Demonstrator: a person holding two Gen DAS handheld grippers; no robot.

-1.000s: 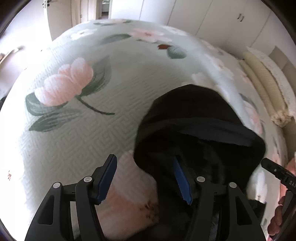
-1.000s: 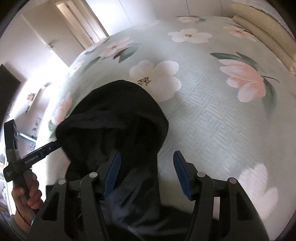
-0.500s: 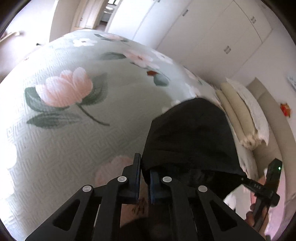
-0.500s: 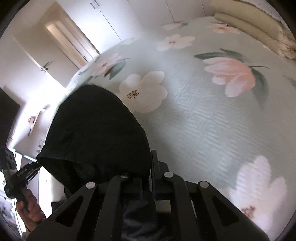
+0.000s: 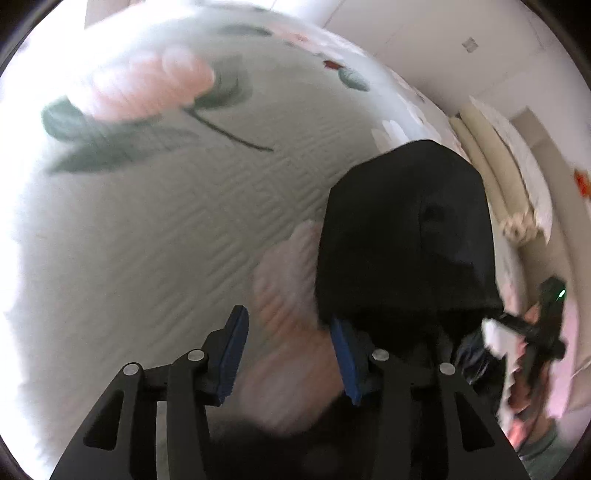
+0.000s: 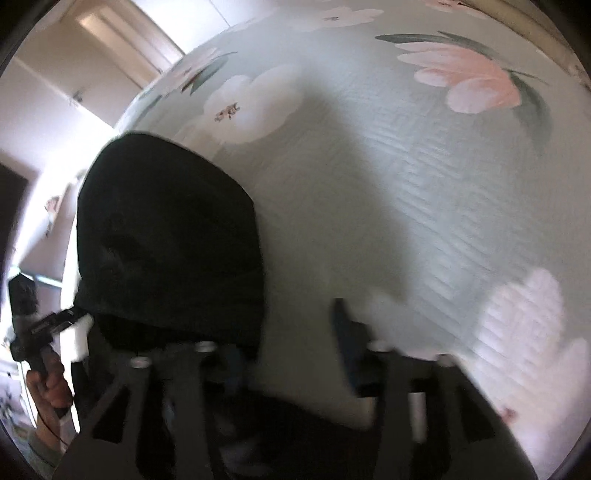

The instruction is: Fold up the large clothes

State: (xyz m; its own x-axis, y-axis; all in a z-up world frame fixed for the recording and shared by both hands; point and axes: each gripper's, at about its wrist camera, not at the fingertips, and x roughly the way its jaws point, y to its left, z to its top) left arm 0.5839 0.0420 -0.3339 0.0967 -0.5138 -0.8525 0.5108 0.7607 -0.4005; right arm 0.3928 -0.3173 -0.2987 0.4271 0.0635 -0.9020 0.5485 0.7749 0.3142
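Note:
A black garment (image 5: 406,229) lies folded over in a compact dark block on the flowered bedspread (image 5: 166,229). My left gripper (image 5: 288,321) hangs just off its near left corner. Its jaws are opening and only bedspread shows between them; the right blue pad (image 5: 343,354) sits against the cloth's edge. In the right wrist view the same garment (image 6: 166,236) fills the left side. My right gripper (image 6: 291,325), blurred, is also opening, off the garment's near right corner, with nothing between its fingers. Its left finger is partly hidden by dark cloth.
Cream pillows (image 5: 495,173) line the bed's far right side, with white wardrobe doors (image 5: 406,33) behind. A hand holds the other gripper's handle (image 5: 546,325) at the right edge, and the same shows at the left edge of the right wrist view (image 6: 33,325). An open doorway (image 6: 122,48) lies beyond the bed.
Both grippers closed on the garment's near edge, carried it forward over itself, then opened and let it go. The cloth now lies folded and flatter.

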